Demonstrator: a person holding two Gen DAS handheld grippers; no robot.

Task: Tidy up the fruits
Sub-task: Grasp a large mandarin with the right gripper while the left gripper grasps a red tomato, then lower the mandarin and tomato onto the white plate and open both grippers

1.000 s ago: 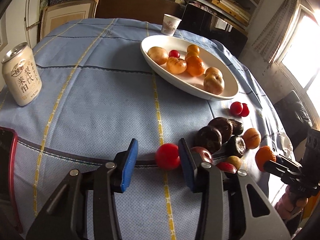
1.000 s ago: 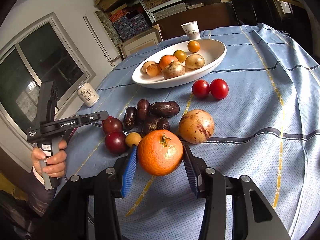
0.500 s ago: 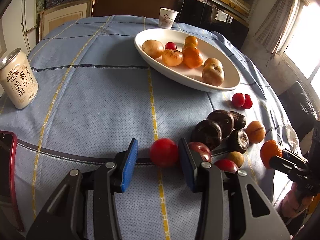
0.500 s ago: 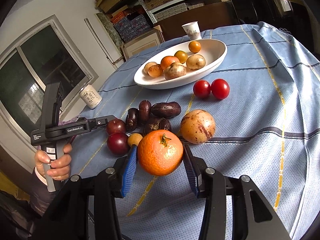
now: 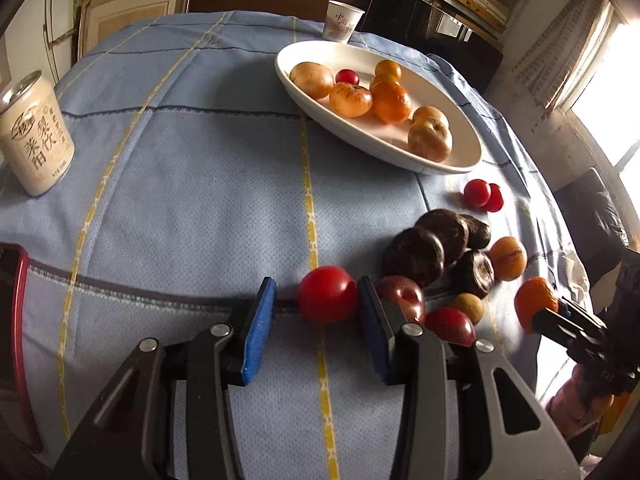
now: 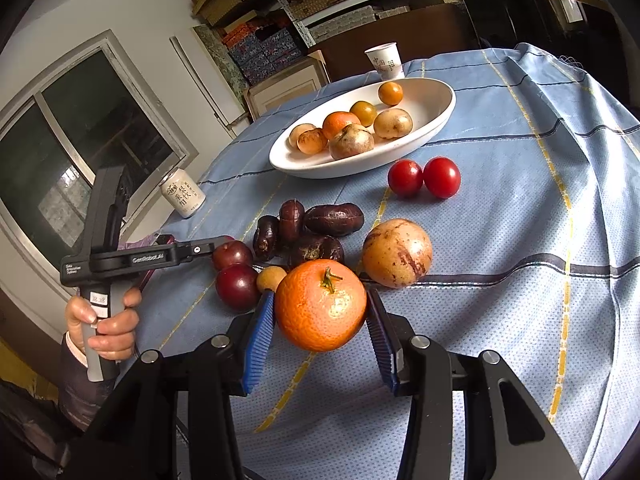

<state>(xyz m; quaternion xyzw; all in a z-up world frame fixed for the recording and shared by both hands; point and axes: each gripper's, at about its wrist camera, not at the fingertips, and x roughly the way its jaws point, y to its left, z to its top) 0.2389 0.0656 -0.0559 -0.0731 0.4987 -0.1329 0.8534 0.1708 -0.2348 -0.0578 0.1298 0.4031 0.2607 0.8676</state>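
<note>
My left gripper (image 5: 316,300) is open around a red tomato (image 5: 327,294) that touches its right pad, with a gap to the left pad; whether the tomato rests on the cloth I cannot tell. My right gripper (image 6: 320,308) is shut on an orange (image 6: 321,305) and holds it above the cloth. A white oval bowl (image 5: 460,160) at the back holds several fruits; it also shows in the right wrist view (image 6: 436,120). Dark fruits (image 6: 316,228), plums (image 6: 237,287), two red tomatoes (image 6: 424,178) and a tan round fruit (image 6: 397,253) lie on the blue cloth.
A drink can (image 5: 34,132) stands at the left of the table. A paper cup (image 5: 341,20) stands behind the bowl. A red-edged phone (image 5: 12,320) lies at the near left edge. Shelves and boxes line the wall behind.
The left gripper has moved forward and a little right with the red tomato between its pads. The right gripper has kept hold of the orange and shifted slightly.
</note>
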